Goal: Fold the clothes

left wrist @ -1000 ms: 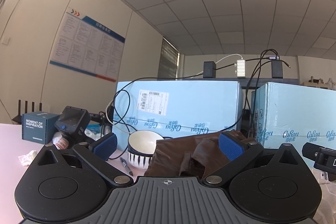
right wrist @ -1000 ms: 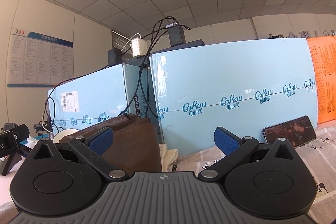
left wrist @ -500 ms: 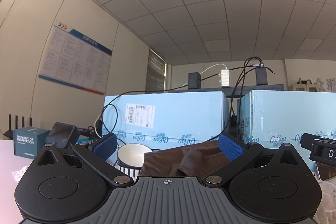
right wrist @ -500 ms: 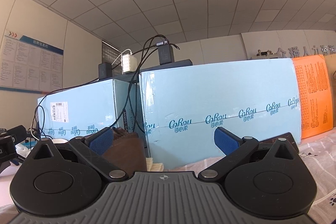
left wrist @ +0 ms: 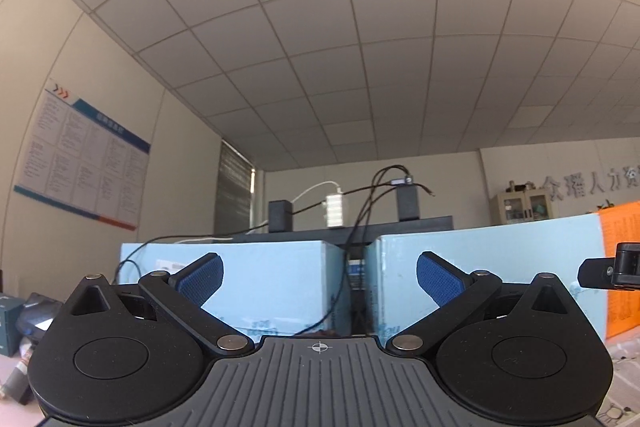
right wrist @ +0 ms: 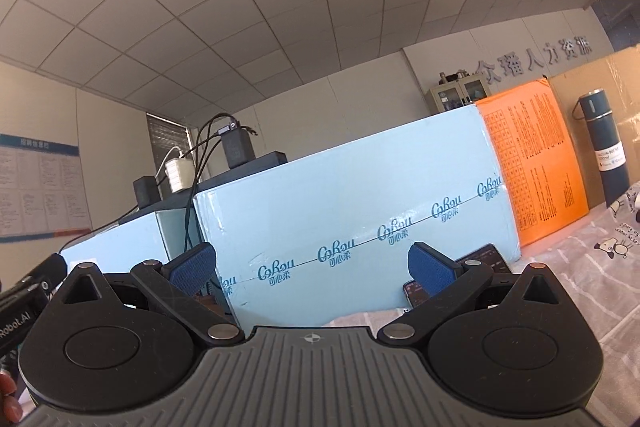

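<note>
Left tongs (left wrist: 318, 277): spread wide, blue pads (left wrist: 200, 277) well apart, nothing between them, tilted up toward the ceiling. Right tongs (right wrist: 312, 269): likewise spread and empty. No garment can be made out in either view; the clothes, if near, lie below the frame edge.

Lower right of the right wrist view: a patterned cloth (right wrist: 576, 267) covers the desk, and a phone (right wrist: 474, 259) appears to lean against the pale blue cartons (right wrist: 360, 211) just behind the right pad, though the pad hides its base. Beside the cartons, an orange box (right wrist: 532, 163) and a dark flask (right wrist: 604, 151).

Beyond, chargers and cables (left wrist: 336, 211) sit atop the cartons. Far left wall: a notice board (left wrist: 80, 171).
</note>
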Available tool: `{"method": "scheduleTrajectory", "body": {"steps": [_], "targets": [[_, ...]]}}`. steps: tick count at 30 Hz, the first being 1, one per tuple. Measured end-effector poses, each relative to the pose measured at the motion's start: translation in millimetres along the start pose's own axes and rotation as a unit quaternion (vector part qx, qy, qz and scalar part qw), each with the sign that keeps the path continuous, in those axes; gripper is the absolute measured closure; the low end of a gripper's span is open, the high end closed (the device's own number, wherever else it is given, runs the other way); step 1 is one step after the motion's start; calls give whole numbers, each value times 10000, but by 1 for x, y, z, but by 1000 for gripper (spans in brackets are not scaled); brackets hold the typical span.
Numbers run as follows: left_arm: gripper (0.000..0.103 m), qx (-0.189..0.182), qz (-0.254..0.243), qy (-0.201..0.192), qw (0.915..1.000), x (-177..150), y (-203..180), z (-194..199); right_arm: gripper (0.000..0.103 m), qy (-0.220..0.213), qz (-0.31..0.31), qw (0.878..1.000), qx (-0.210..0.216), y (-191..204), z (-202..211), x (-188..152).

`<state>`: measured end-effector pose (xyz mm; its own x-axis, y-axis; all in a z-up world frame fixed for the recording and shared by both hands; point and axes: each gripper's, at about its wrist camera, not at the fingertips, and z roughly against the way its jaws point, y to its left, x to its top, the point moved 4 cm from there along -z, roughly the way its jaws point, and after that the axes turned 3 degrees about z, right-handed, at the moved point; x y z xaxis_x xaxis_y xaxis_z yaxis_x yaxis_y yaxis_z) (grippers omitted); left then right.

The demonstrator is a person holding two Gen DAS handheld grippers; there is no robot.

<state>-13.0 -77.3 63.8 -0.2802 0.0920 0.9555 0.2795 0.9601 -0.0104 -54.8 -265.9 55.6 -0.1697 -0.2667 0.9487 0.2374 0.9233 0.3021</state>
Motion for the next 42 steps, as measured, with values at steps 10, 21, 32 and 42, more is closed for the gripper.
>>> {"method": "scheduleTrajectory", "body": {"steps": [10, 21, 32, 42], "targets": [[0, -1978, 277, 452, 9788, 3, -102, -34, 0, -208, 347, 9970, -654, -86, 49, 36], [0, -3734, 508, 998, 9209, 15, -235, -92, 0, 70, 874, 9611, -2621, -229, 87, 60], [0, -4045, 3192, 3494, 7826, -69, -314, -149, 0, 1257, 1284, 9426, -2815, -303, 2, 57], [0, -4092, 3615, 4343, 7164, -138, -384, -130, 39, 1597, 1379, 9173, -3378, -351, -31, 29]]}}
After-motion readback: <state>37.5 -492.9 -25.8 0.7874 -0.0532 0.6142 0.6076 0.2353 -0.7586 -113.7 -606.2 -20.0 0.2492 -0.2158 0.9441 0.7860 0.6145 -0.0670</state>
